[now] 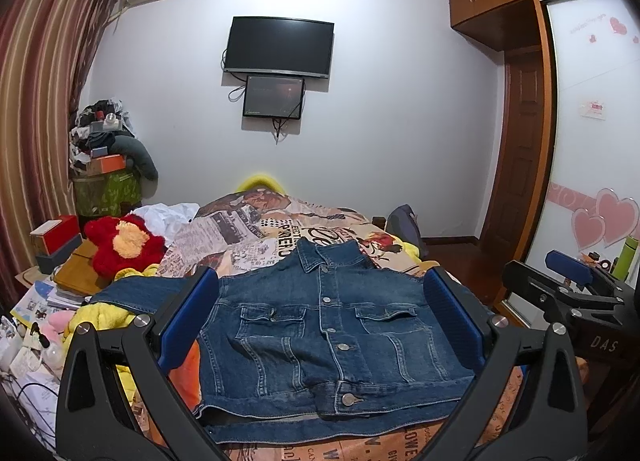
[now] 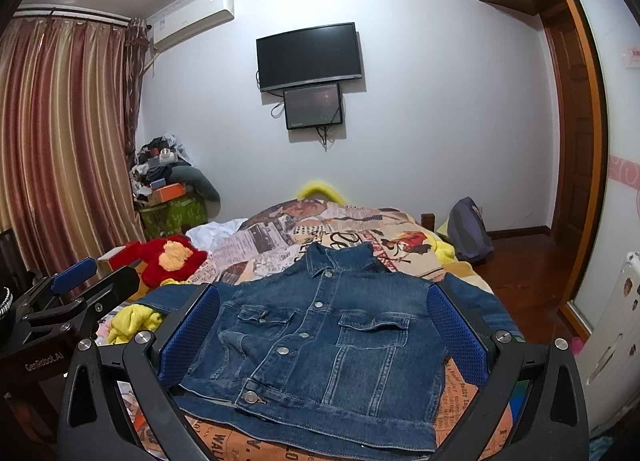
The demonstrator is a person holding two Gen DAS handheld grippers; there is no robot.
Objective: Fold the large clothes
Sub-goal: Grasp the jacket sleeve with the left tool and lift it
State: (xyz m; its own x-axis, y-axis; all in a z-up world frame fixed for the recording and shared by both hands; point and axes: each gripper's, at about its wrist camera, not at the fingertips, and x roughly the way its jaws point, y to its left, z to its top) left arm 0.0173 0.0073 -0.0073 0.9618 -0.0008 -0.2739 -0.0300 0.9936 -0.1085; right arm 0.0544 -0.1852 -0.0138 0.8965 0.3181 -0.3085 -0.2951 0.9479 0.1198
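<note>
Left wrist view: left gripper (image 1: 320, 321) spread wide, empty, over jacket (image 1: 320, 341) at frame centre.
Right wrist view: right gripper (image 2: 324, 329) spread wide, empty.

Both claws (image 1: 328, 317) (image 2: 322, 331) spread wide

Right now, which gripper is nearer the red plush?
Left. The left gripper hovers over the jacket, on the side where the red plush lies; the right gripper sits farther right.

Both wrist cams sit low at bed's near end, facing far wall w/ TV (image 1: 279, 47). Left cam close over jacket (image 1: 320, 337), right gripper (image 1: 568, 273) at its right edge. Both share jacket, bed (image 2: 352, 237), TV.
</note>
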